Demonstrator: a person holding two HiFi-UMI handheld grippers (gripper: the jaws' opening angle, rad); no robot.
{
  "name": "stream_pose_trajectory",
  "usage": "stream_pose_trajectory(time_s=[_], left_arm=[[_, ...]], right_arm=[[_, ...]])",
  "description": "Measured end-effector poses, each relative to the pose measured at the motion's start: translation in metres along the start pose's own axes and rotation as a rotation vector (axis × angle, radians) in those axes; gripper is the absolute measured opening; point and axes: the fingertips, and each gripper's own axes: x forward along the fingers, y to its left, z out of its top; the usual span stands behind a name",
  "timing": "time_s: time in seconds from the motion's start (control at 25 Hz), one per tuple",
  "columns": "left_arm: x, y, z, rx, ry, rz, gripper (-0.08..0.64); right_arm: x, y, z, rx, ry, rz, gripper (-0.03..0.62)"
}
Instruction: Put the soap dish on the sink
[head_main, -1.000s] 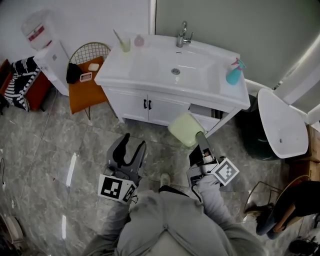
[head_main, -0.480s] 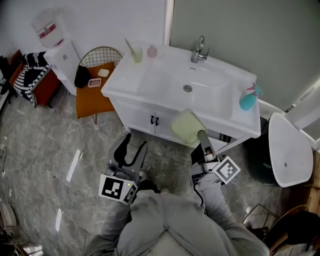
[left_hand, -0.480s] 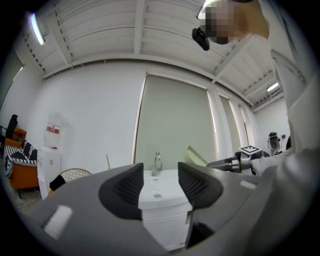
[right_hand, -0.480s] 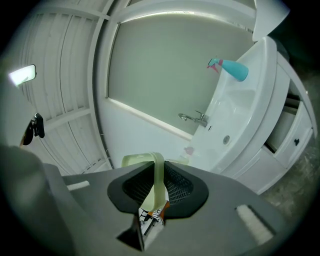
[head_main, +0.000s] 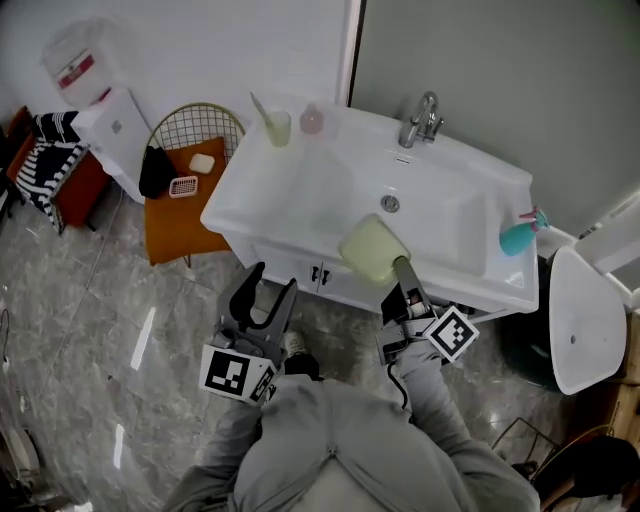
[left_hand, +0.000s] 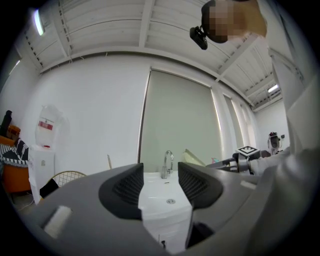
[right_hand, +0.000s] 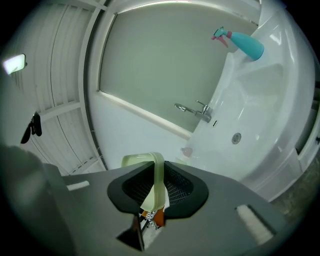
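The pale green soap dish (head_main: 372, 248) hangs over the front rim of the white sink (head_main: 300, 215), clamped by its near edge in my right gripper (head_main: 398, 268), which is shut on it. In the right gripper view the dish (right_hand: 155, 180) stands edge-on between the two black pads. My left gripper (head_main: 268, 291) is open and holds nothing; it hovers in front of the cabinet, left of the dish. The sink (left_hand: 162, 197) shows through its gap in the left gripper view, under the tap (left_hand: 167, 164).
On the sink stand a chrome tap (head_main: 425, 118), a cup with a toothbrush (head_main: 276, 126), a pink bottle (head_main: 312, 120) and a teal spray bottle (head_main: 518, 236). To the left is an orange chair (head_main: 180, 205) with small items. A white seat (head_main: 582, 320) is at right.
The sink has come nearer in the head view. The soap dish in my right gripper has moved from in front of the cabinet to over the sink's front rim. The left gripper stays open.
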Motion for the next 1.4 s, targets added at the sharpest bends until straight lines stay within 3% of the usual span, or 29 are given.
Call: stream_pose_trajectory(time_s=[0.32,0.48,0.56,0.68,1.04,1.2,1.4], left_arm=[[0.059,0.086,-0.006,0.013,0.004,-0.053,0.236],[0.074,0.115,-0.016,-0.009,0.014,-0.065,0.236],[0.079,0.128,-0.019,-0.017,0.02,-0.058,0.236],[0.083,0.147,-0.02,-0.025,0.026,-0.033,0.236],[0.084,0.179,-0.031,-0.046,0.05,0.071,0.236],[0.087,0.187,-0.029,-0.11,0.058,0.127,0.236],[0.091,0.2,-0.036,-0.092,0.047,0.178,0.236]], right_arm=[[0.121,-0.015,-0.023,-0.052,0.037,-0.04,0.058],[0.163,-0.044,-0.046,-0.026,0.082,-0.192,0.058],[0.189,-0.051,-0.057,-0.019,0.118,-0.203,0.058],[0.233,-0.055,-0.073,-0.03,0.176,-0.132,0.058],[0.295,-0.102,-0.125,-0.078,0.379,-0.208,0.058],[0.31,-0.12,-0.147,-0.089,0.464,-0.242,0.058],[0.328,-0.137,-0.163,-0.098,0.53,-0.27,0.058]])
